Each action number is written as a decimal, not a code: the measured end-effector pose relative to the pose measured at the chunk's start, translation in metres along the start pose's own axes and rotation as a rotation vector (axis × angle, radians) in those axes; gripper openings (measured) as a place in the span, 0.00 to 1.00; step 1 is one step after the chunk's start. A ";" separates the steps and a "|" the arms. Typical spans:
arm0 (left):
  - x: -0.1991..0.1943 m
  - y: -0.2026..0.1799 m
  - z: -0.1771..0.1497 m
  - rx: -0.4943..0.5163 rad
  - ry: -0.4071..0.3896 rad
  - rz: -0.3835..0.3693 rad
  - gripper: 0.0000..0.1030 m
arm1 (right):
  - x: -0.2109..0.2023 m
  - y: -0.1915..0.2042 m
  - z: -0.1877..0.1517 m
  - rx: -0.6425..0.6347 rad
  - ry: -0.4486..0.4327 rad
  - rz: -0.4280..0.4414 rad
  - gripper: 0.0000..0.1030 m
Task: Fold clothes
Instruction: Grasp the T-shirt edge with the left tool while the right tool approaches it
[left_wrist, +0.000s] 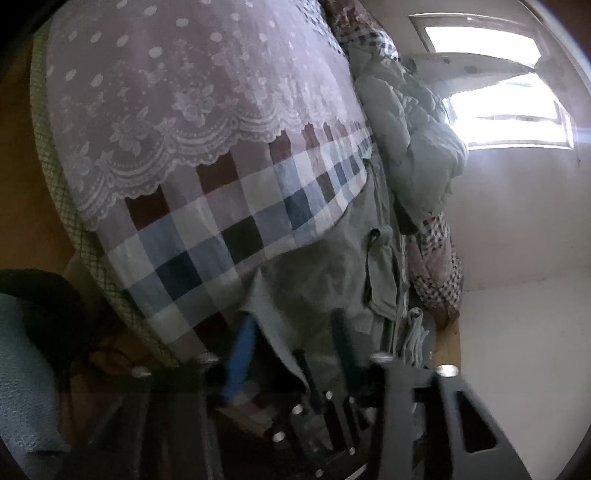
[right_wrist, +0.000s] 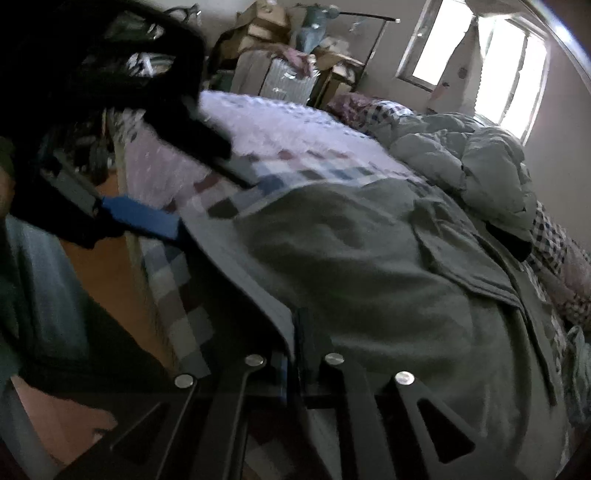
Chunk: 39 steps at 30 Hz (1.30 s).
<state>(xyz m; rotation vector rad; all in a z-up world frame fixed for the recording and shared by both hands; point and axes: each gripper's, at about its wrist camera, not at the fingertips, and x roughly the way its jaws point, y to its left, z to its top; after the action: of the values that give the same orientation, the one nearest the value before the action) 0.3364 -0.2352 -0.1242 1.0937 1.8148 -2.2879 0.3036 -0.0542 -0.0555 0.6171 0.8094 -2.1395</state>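
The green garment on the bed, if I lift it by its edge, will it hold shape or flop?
Likely floppy: the green garment lies in soft wrinkles and drapes over the bed edge. Probably somewhat heavy for cloth, since its hem looks thick and a flap pocket is stitched on. Gripped at one edge by the right gripper, the rest should sag.

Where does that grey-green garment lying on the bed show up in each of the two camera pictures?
Left wrist view: the grey-green garment lies lower centre, running down to the gripper fingers.
Right wrist view: the garment fills the centre and lower right, its hem at the bottom.
Shared landmark: the checked bedspread beside it.
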 end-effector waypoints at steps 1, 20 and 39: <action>0.000 -0.001 -0.001 0.008 0.004 0.004 0.28 | 0.000 0.003 -0.002 -0.016 0.002 -0.002 0.08; -0.005 -0.017 0.002 0.064 0.052 -0.044 0.05 | -0.007 0.044 0.010 -0.155 -0.088 -0.080 0.46; -0.007 -0.006 0.001 0.008 0.026 -0.023 0.68 | -0.006 0.003 0.019 0.050 -0.049 0.009 0.02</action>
<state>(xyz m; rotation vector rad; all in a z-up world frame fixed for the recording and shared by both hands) 0.3386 -0.2372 -0.1149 1.1139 1.8390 -2.3064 0.3061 -0.0668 -0.0398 0.5905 0.7266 -2.1640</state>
